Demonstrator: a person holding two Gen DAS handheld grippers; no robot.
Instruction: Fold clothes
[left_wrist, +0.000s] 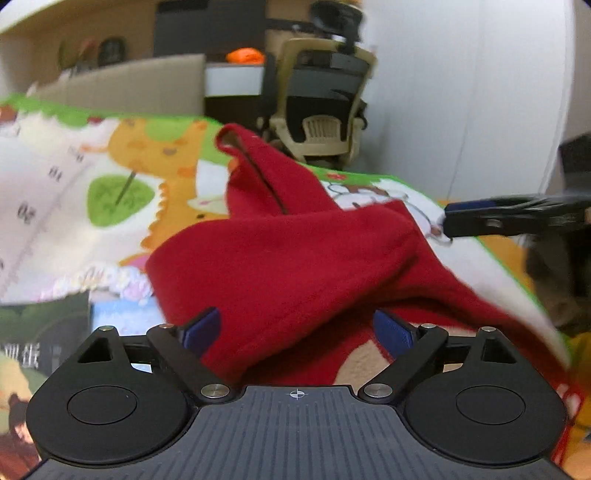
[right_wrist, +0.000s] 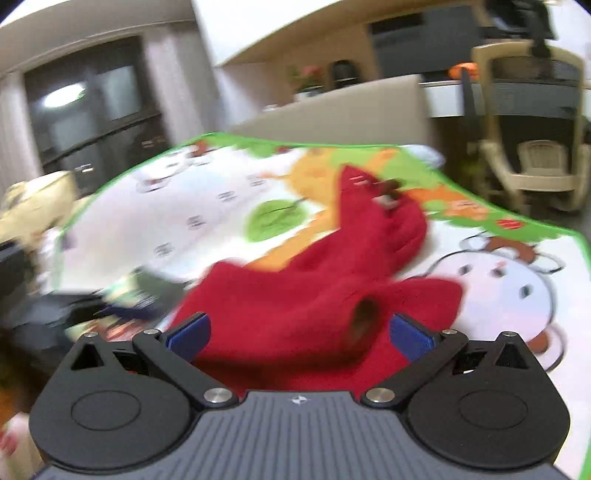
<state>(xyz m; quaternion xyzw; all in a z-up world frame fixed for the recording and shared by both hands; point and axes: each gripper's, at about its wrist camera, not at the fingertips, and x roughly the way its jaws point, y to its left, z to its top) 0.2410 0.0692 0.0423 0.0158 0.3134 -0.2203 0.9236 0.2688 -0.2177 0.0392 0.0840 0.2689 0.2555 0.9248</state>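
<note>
Currently the red garment (left_wrist: 295, 266) lies crumpled on the cartoon-print mat (left_wrist: 74, 177), one sleeve or corner (left_wrist: 240, 147) standing up toward the far edge, the bulk bunched close under both cameras. Left gripper (left_wrist: 297, 328): blue pads (left_wrist: 203, 328) spread wide, cloth lying between and beneath them but nothing clamped. Right gripper (right_wrist: 299, 332): likewise wide open, red fabric filling the gap, no pinch evident. From the left wrist view the right gripper's finger shows side-on at the mat's right edge, just off the garment. Judgement: both tools sit low over the near hem, probably to take two corners so the piece can be spread flat before any fold; no fold is made yet. Hard to read: the right view is motion-blurred, so the dark opening (right_wrist: 364, 317) in the cloth may be a cuff or neck, cannot tell which. Garment type and its near edge are hidden behind the gripper bodies. An office chair (left_wrist: 325, 110) stands beyond the mat.
</note>
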